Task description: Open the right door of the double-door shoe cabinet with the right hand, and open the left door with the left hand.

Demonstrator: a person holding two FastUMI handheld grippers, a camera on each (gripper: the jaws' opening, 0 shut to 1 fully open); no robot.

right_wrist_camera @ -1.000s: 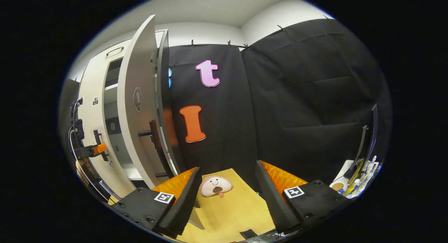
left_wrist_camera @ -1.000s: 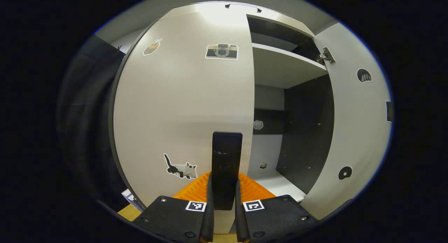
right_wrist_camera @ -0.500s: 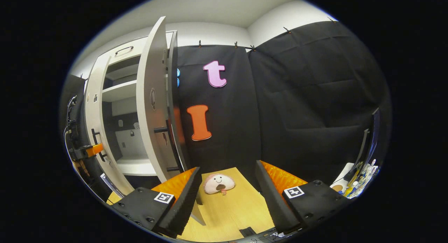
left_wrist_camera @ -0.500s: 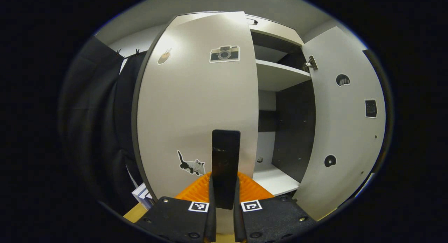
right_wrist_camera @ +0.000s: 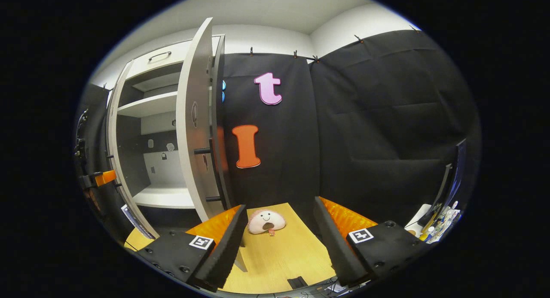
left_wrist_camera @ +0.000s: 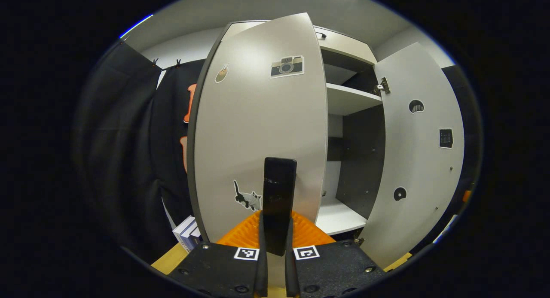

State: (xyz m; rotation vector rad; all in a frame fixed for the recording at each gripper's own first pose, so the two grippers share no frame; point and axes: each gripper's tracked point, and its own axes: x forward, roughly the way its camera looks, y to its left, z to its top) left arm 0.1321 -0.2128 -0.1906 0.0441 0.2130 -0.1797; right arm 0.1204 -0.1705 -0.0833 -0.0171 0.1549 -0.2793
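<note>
Item: double-door shoe cabinet [left_wrist_camera: 343,100], centre of the left gripper view, upper left of the right gripper view.

Left door [left_wrist_camera: 262,130]: a tall flat panel with stickers, swung partway out, centre frame. I judge it rigid and light on its hinges, smooth-faced and slippery to push flat; the hold belongs on the handle.

Handle [left_wrist_camera: 279,203]: a dark upright bar, lower centre. My left gripper [left_wrist_camera: 273,263] is clamped on it, both fingers pressing its sides. The bar looks stiff and narrow, so a firm pinch should not slip.

Right door [left_wrist_camera: 419,152]: right of frame, swung wide, hinge [left_wrist_camera: 382,85] showing at the top. In the right gripper view it stands edge-on at upper left.

Right gripper [right_wrist_camera: 277,242]: fingers spread wide, holding nothing, lower centre, above the wooden floor [right_wrist_camera: 283,255] and a plush toy [right_wrist_camera: 267,221].
</note>
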